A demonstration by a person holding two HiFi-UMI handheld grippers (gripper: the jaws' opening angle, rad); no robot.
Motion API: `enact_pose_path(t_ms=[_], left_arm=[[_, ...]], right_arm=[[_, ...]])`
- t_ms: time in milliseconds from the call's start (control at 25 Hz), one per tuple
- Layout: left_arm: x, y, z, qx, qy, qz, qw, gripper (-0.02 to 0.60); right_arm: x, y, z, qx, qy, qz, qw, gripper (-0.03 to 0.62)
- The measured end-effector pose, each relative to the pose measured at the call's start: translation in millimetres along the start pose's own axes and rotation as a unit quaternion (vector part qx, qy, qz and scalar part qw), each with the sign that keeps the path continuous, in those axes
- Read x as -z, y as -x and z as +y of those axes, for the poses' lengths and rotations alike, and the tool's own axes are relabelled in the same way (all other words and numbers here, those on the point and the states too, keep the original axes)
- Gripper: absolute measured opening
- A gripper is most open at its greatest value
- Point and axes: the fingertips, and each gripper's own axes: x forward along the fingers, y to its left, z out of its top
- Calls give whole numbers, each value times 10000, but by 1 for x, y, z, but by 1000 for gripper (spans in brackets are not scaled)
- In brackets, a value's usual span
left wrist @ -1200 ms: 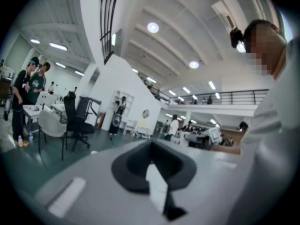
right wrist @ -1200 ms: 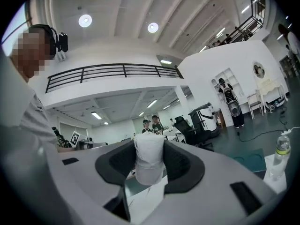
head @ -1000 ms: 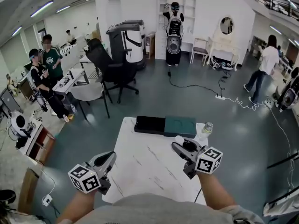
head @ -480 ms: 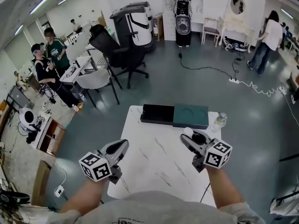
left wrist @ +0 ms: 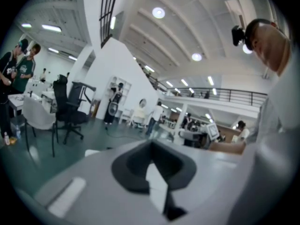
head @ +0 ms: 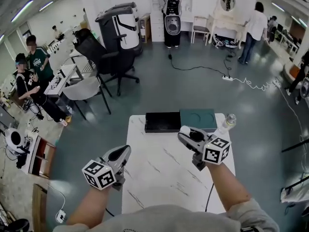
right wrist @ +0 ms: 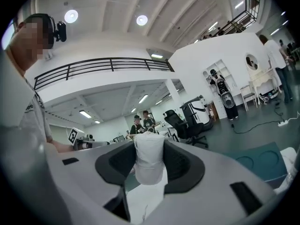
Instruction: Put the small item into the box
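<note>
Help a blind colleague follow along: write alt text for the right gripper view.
The right gripper holds a small white pouch-like item between its fingers, above a white table. A teal box lies on the table at the right; behind are a black office chair and two people standing in a large hall.

Large open-plan lab/office hall is indicated: swivel office chair (head: 108,62), desks w/ equipment (head: 60,79), cable + power strip (head: 227,78) laid across a grey floor. Mezzanine railing (right wrist: 103,67) and strip lights (head: 46,6) are seen overhead. Several ppl (head: 36,57) are grouped by the desks.
</note>
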Motion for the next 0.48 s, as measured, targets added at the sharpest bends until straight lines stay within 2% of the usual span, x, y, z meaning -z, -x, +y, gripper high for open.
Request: enact_pose_path(t_ms=[280,480], left_arm=[[-9,-37,33,363,-55,-37,9993,6],[-3,-64,51,418,-45,0,9991,6]], right_arm=[[-2,-32,-12,443,234,214,9985,170],[11,-56,-34,561,337,434,9969,170]])
